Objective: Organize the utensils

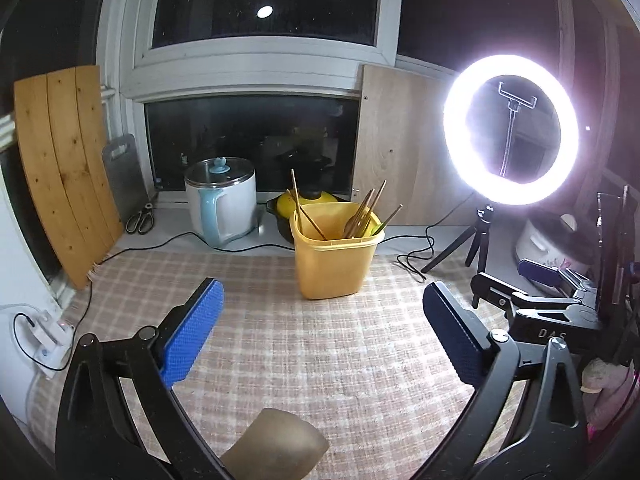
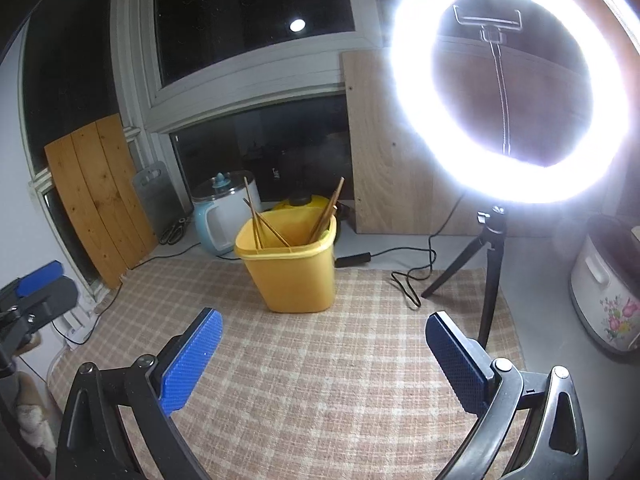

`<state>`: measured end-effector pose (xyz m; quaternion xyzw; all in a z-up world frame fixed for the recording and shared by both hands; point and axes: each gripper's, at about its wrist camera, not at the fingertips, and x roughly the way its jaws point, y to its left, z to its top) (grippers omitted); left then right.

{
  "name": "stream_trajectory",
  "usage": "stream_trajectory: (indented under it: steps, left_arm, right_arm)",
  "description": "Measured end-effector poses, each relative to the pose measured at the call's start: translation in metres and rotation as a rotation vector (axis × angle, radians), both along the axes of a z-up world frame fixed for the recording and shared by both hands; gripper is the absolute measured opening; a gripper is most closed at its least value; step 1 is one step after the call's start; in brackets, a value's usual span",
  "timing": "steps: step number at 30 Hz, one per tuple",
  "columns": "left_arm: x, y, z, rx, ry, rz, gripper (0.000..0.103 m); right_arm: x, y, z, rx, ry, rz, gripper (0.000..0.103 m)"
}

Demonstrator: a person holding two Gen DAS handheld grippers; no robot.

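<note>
Checked cloth [image 1: 320, 360] covers the table, and on it stands the yellow bin [image 1: 334, 252] holding the wooden chopsticks [image 1: 362, 210]. Behind the bin sit a white kettle [image 1: 222, 200] and a yellow-lidded pot [image 1: 306, 200]; right of it a ring light [image 1: 510, 130] on a tripod. Nearer than the bin, the left tool [image 1: 324, 336] and right tool [image 2: 324, 356] are both spread wide, holding nothing.

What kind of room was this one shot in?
Most likely a home kitchen counter by a window: an electric pot, a floral rice cooker and a yellow bin of chopsticks stand there.
</note>
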<state>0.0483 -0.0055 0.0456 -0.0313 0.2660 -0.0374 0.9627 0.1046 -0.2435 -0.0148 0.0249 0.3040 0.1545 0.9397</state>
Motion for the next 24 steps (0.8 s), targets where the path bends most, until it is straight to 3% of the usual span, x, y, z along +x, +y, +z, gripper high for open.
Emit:
stream_trajectory:
  steps: [24]
  left_arm:
    - [-0.012, -0.001, -0.006, 0.01, 0.019, 0.012, 0.102]
  right_arm:
    - [-0.012, -0.005, -0.007, -0.018, -0.013, 0.0, 0.103]
